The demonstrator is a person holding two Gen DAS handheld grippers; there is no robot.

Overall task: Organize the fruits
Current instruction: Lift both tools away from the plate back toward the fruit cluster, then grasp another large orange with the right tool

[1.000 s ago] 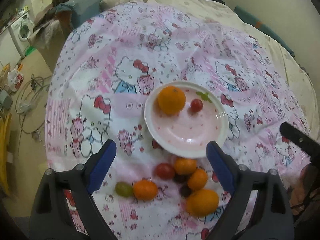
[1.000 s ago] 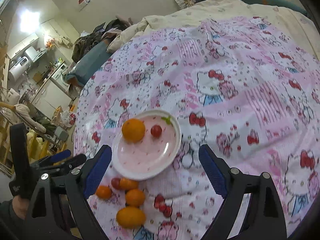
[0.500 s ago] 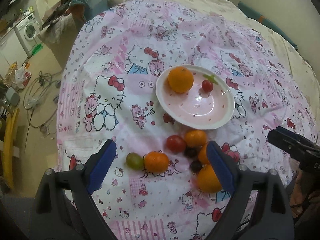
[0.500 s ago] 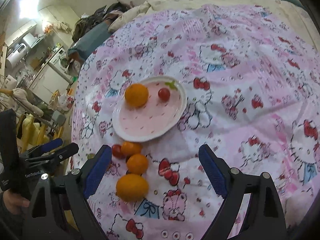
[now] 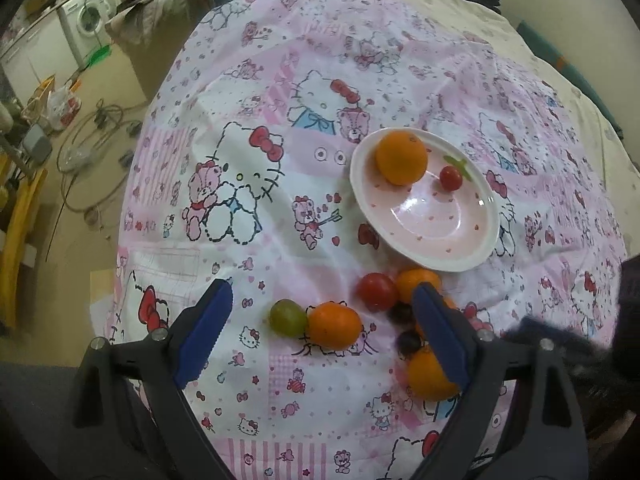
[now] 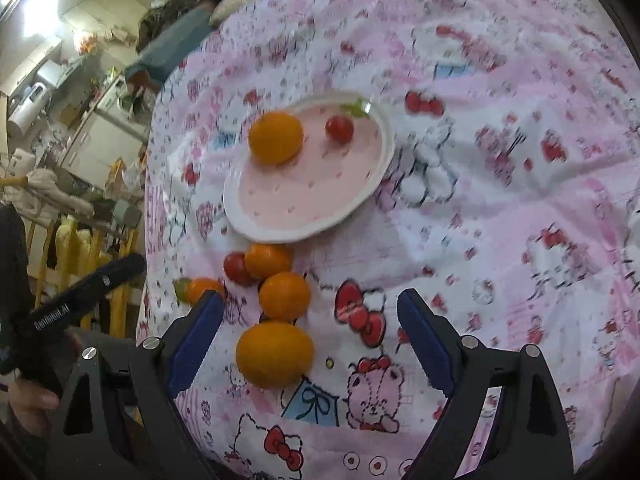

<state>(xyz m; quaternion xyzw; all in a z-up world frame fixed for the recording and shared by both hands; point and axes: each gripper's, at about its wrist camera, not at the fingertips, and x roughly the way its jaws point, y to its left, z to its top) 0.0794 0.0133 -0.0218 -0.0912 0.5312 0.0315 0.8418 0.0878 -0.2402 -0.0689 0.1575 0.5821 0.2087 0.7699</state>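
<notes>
Left gripper (image 5: 322, 328): fingers spread wide, empty, framing a green grape (image 5: 287, 317) touching a small orange (image 5: 335, 326).
Right gripper (image 6: 310, 338): fingers wide, empty, over the largest orange (image 6: 274, 354).
Plate (image 5: 404, 246): holds one orange and a cherry tomato; loose fruit lies just below its near rim on the bedsheet (image 5: 240, 152).
Advice: centre on one fruit, close gently, avoid nudging neighbours.

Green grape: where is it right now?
In the left wrist view, the green grape lies on the bedsheet, touching the left side of a small orange, between the open left gripper's fingers.
</notes>
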